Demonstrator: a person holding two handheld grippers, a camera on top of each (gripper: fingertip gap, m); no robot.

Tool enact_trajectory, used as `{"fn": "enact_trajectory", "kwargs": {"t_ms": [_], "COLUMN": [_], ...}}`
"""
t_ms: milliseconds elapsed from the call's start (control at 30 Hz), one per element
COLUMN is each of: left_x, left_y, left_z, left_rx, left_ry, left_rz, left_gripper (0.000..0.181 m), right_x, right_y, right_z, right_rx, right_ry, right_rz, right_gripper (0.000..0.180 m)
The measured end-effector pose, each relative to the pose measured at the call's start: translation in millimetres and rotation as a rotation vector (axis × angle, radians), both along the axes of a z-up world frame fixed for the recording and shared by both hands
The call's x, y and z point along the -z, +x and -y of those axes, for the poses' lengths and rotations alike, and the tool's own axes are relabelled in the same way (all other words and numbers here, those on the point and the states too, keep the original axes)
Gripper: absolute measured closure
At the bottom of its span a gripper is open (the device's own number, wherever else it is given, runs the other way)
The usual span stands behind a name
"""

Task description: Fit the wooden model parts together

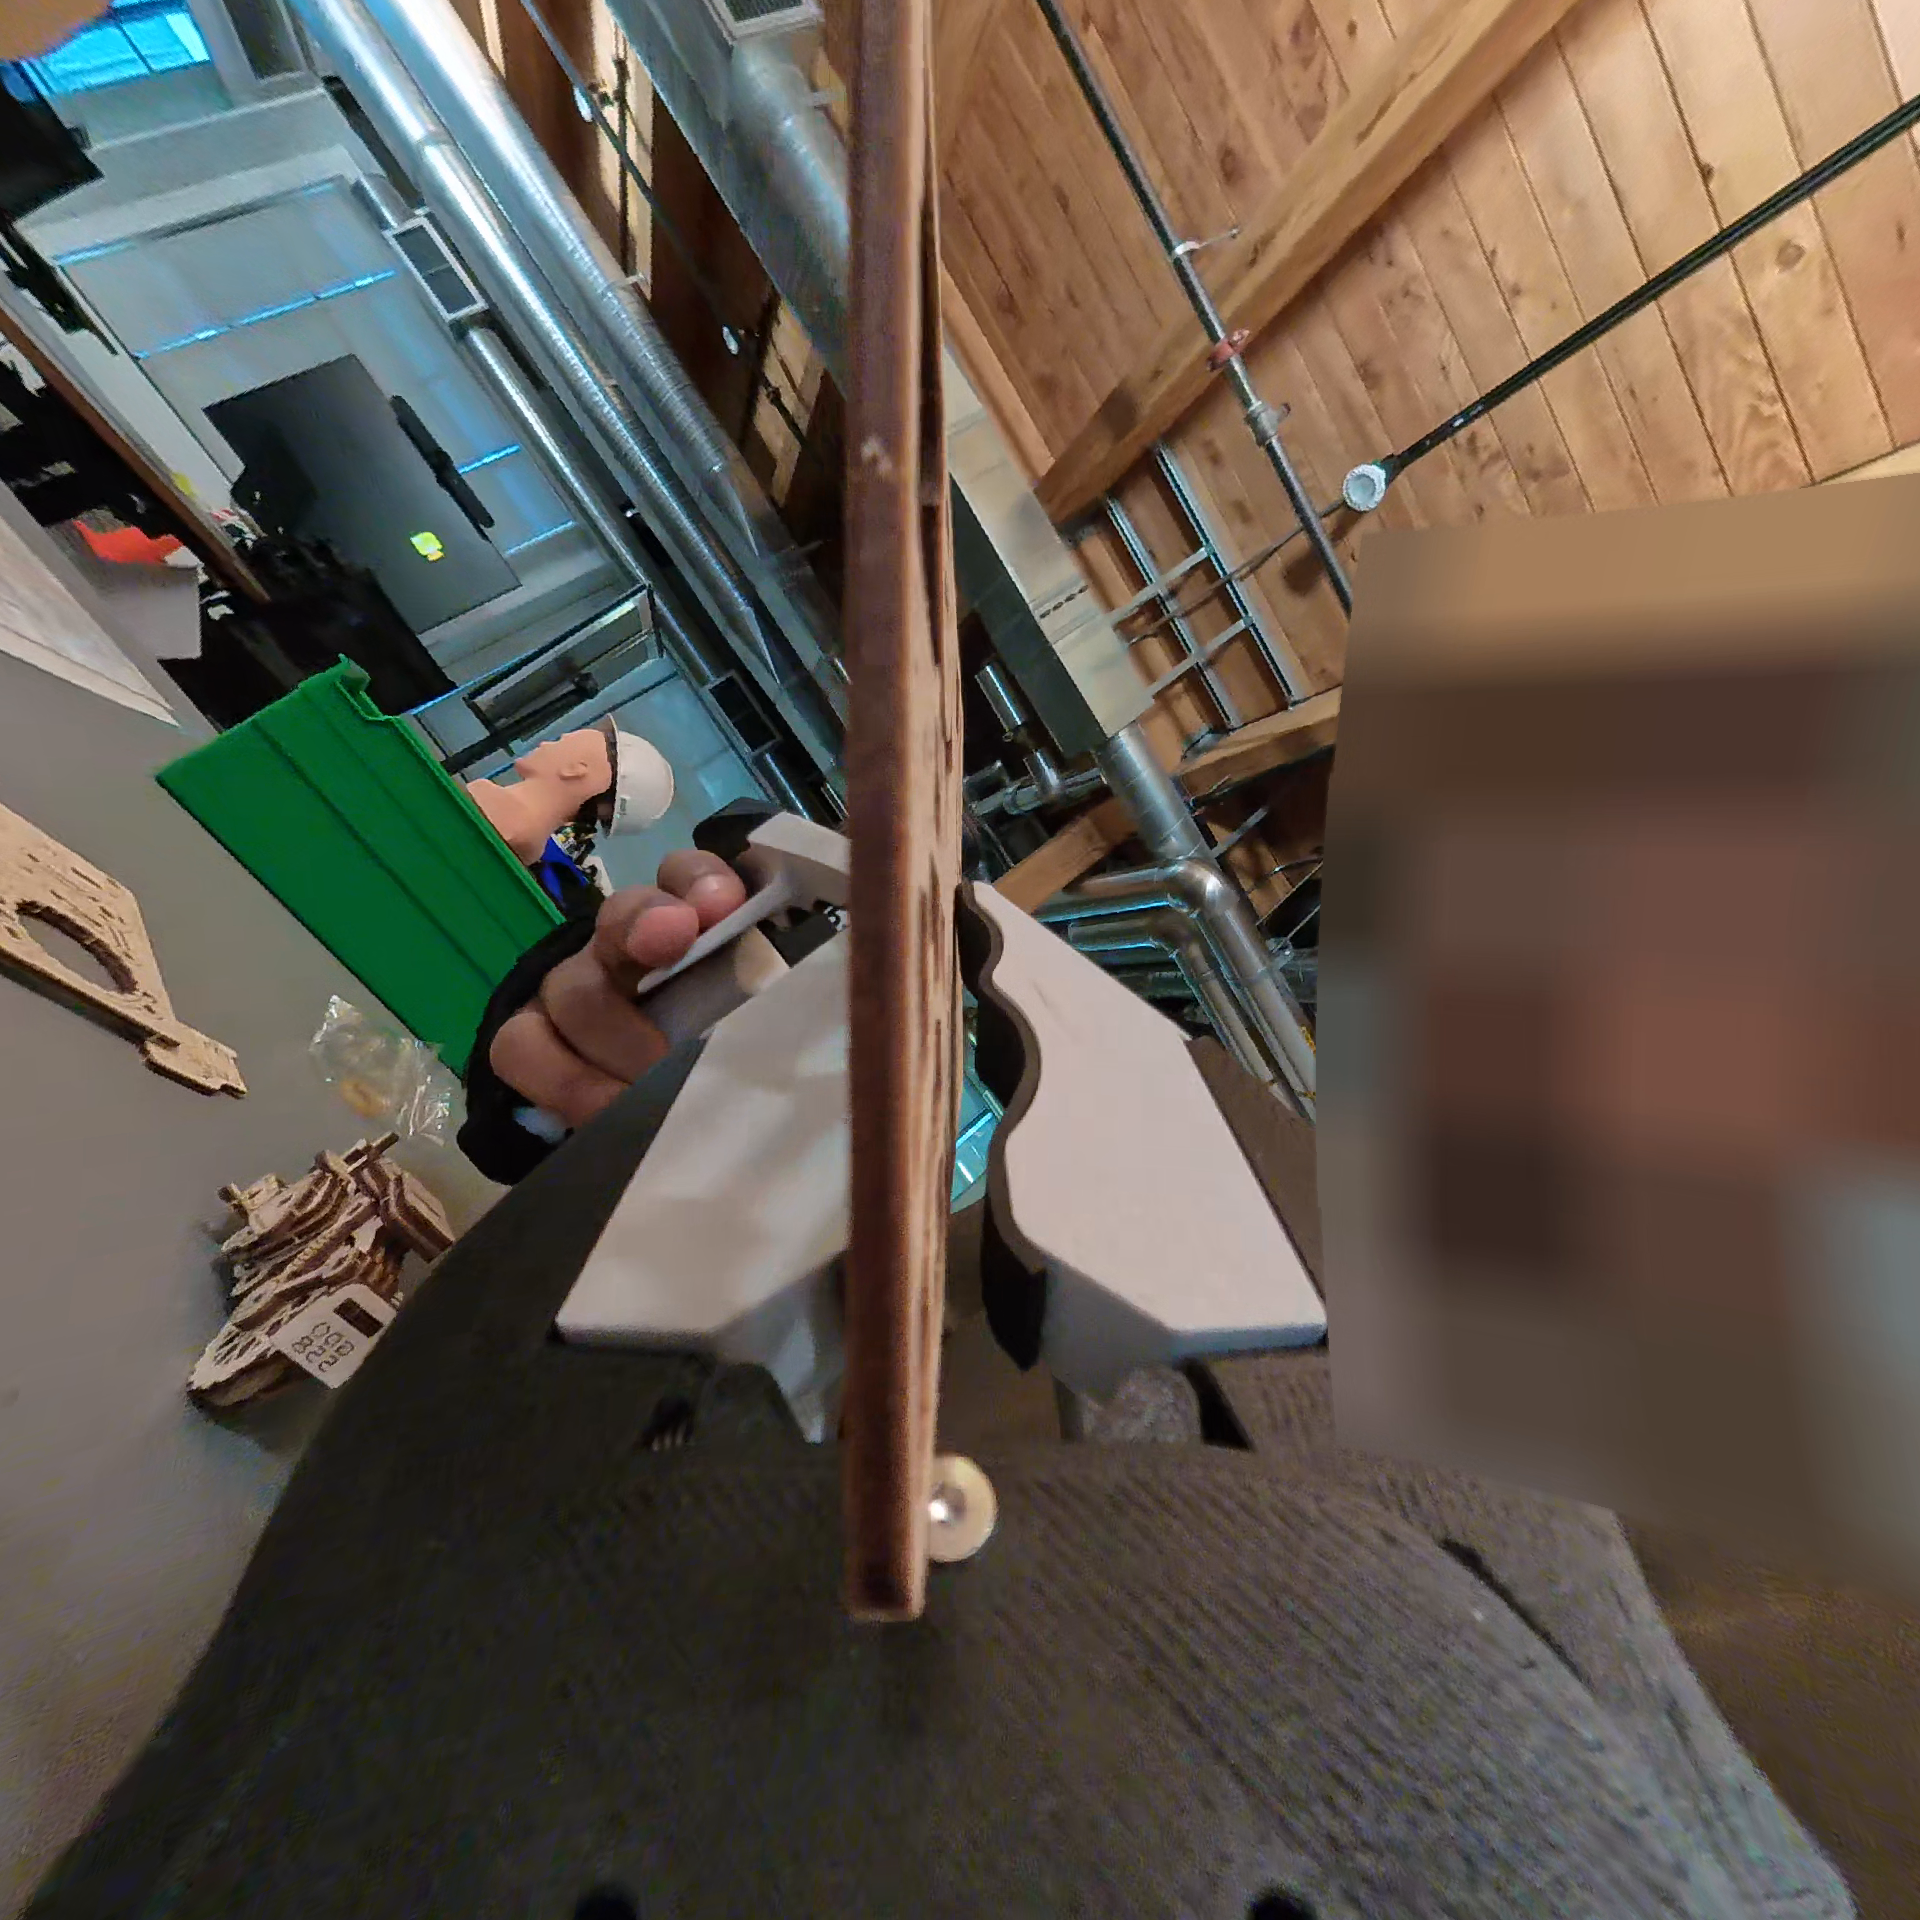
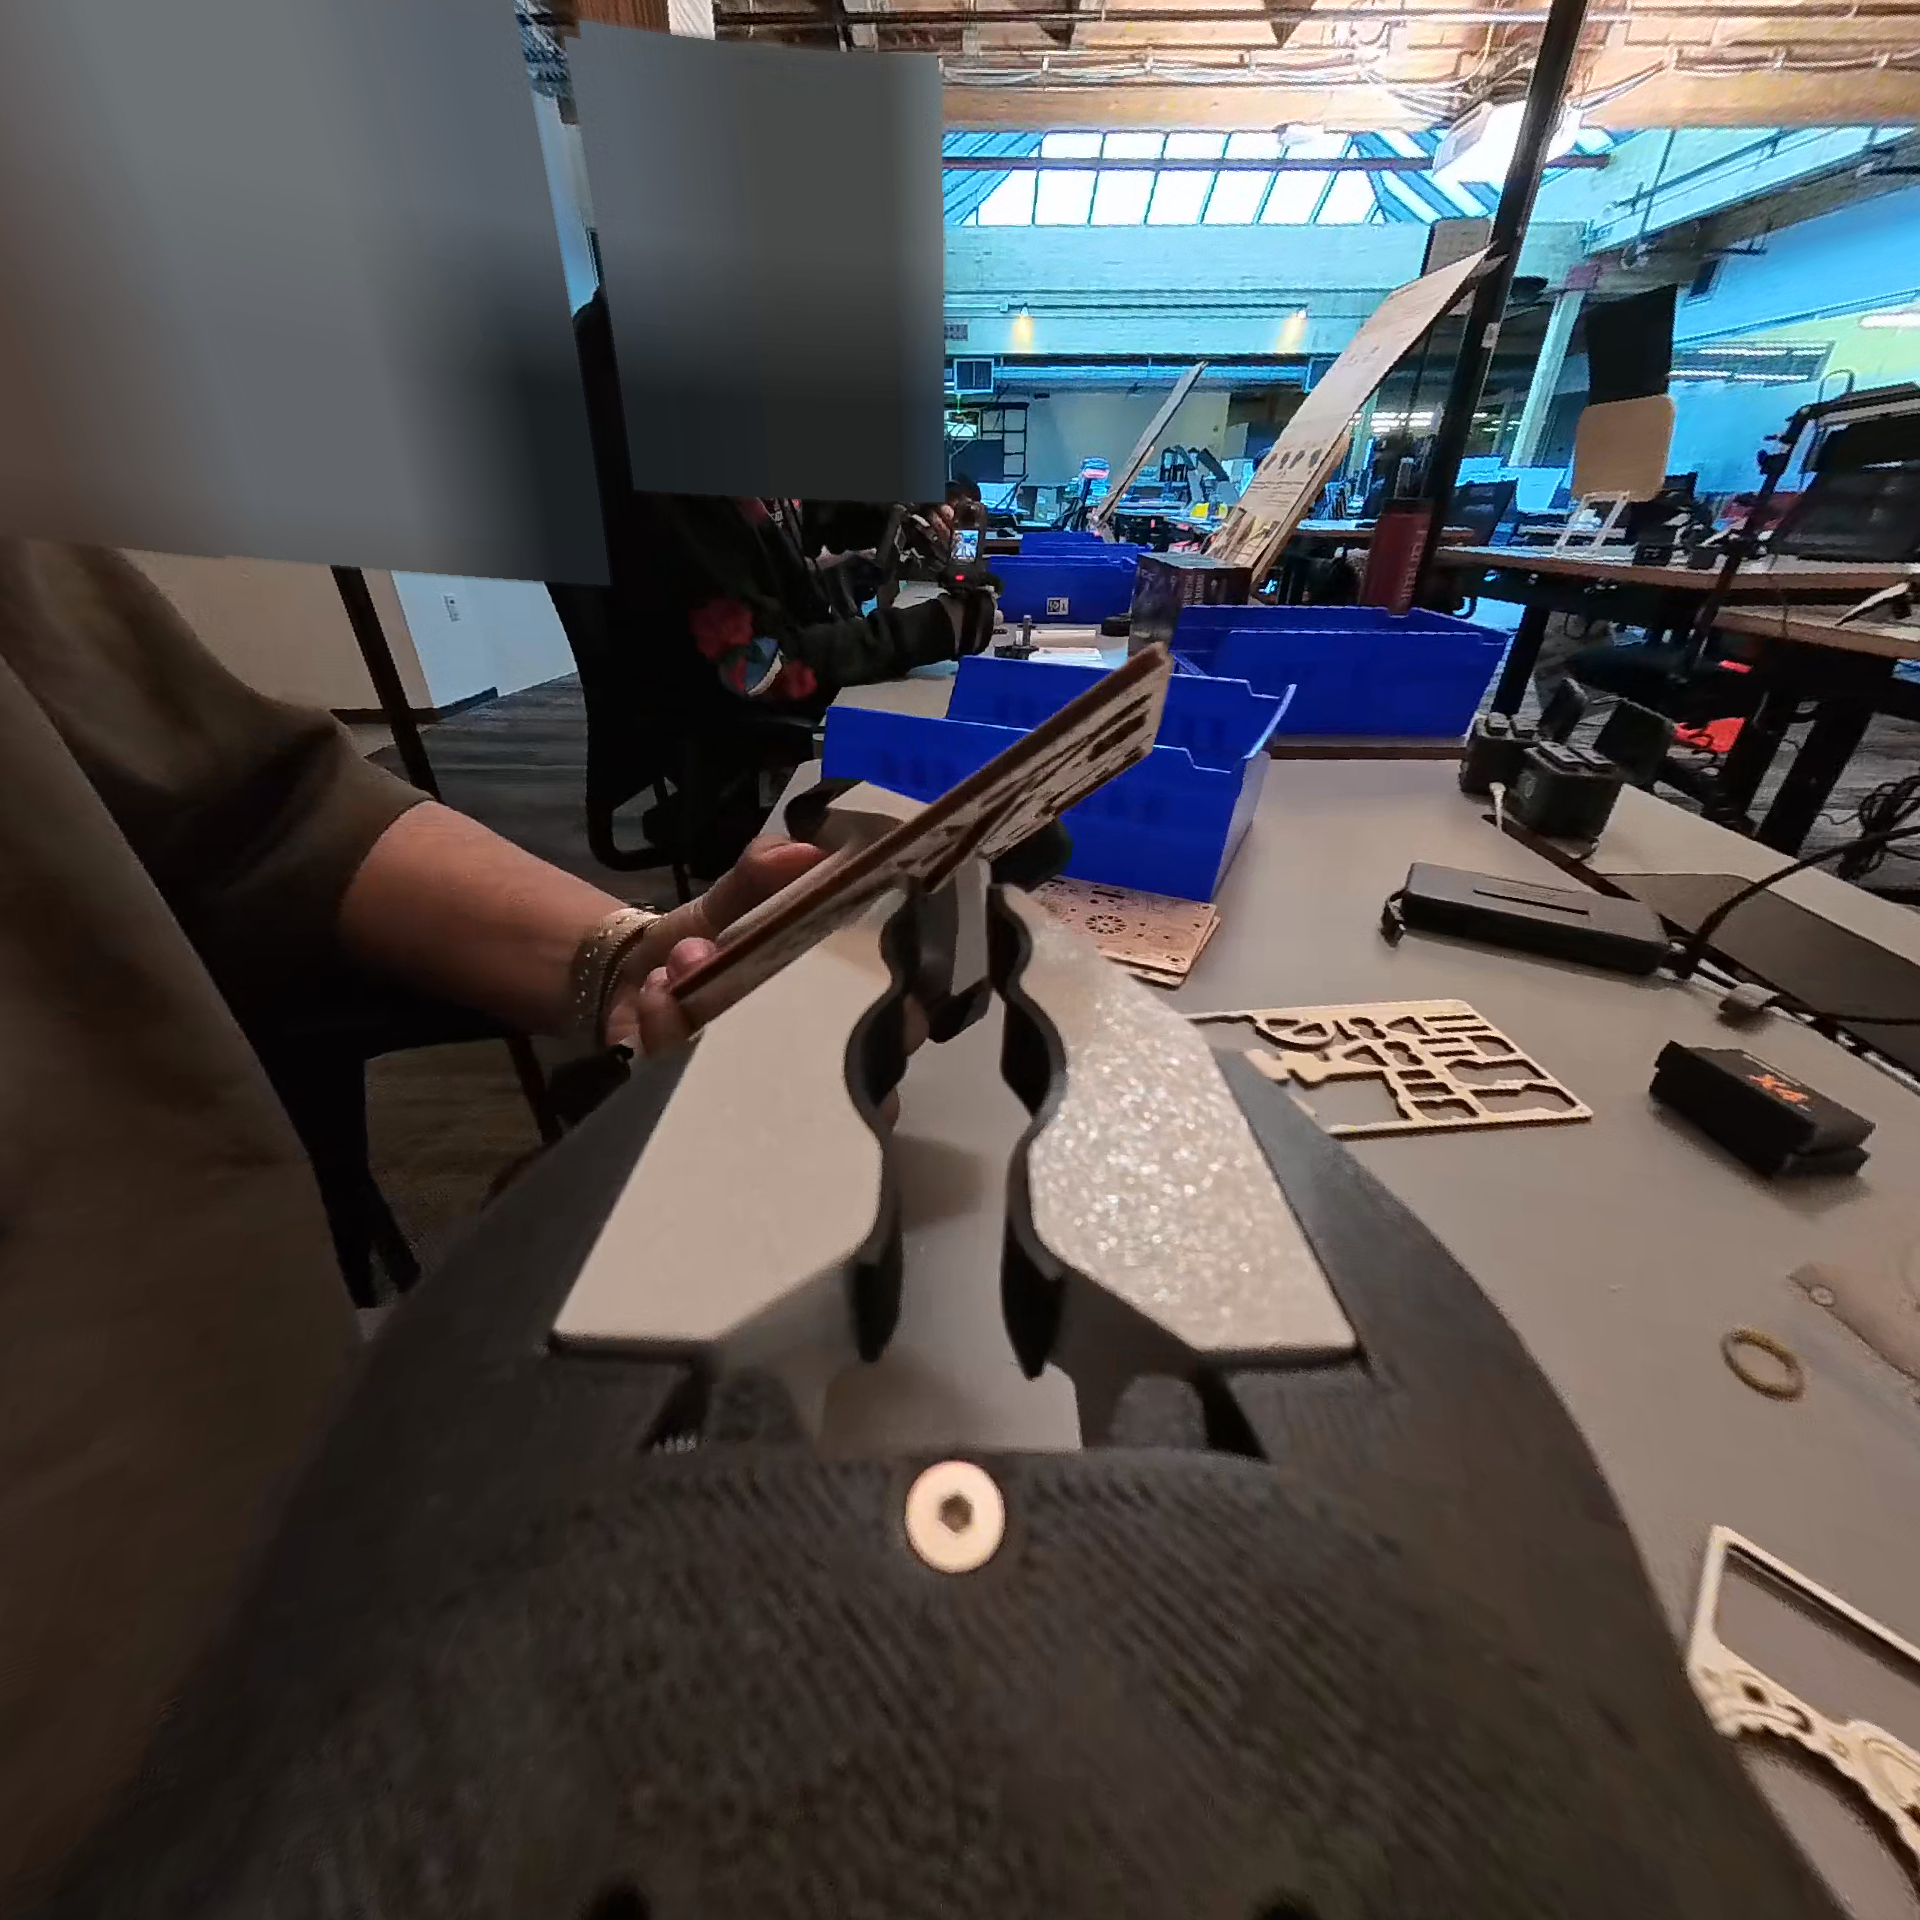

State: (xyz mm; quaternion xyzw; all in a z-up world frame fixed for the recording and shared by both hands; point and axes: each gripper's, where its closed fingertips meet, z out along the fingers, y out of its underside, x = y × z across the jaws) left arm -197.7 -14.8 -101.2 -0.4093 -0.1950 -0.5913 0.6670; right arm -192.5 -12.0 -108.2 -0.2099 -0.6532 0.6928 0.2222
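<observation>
Wooden sheet clamped edge-on in left claw at frame centre; half-built model lower left, only here. Right claw nearly closed, empty; cut-out fret at right, only there.

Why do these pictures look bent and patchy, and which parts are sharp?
Left wrist view: the wide lens curves the ceiling pipes; the wooden sheet held edge-on is fairly sharp. Right wrist view: skylights cast blue light, the right tool's finger sparkles with glare. The flat blurred patches were added afterwards.
</observation>
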Motion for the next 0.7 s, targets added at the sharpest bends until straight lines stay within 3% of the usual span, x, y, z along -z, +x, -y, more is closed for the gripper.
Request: {"fn": "enact_trajectory", "kwargs": {"t_ms": [333, 467, 700], "left_x": [-6.6, -6.3, -6.9], "left_y": [1.3, -2.7, 7.9], "left_z": [8.4, 8.5, 6.5], "left_rx": [0.0, -0.059, 0.015], "left_ry": [0.041, 0.024, 0.04], "left_rz": [-0.049, -0.085, -0.066], "left_gripper": [0.18, 0.181, 0.18], "right_x": [2.4, -4.0, -7.2], "right_y": [-6.8, 3.9, 4.1], "right_z": [-1.6, 1.9, 2.3], "right_rx": [0.05, -0.033, -0.029], "right_ry": [0.007, -0.035, -0.07], "right_rz": [0.047, 0.042, 0.026], "right_gripper": [0.18, 0.16, 0.159]}}
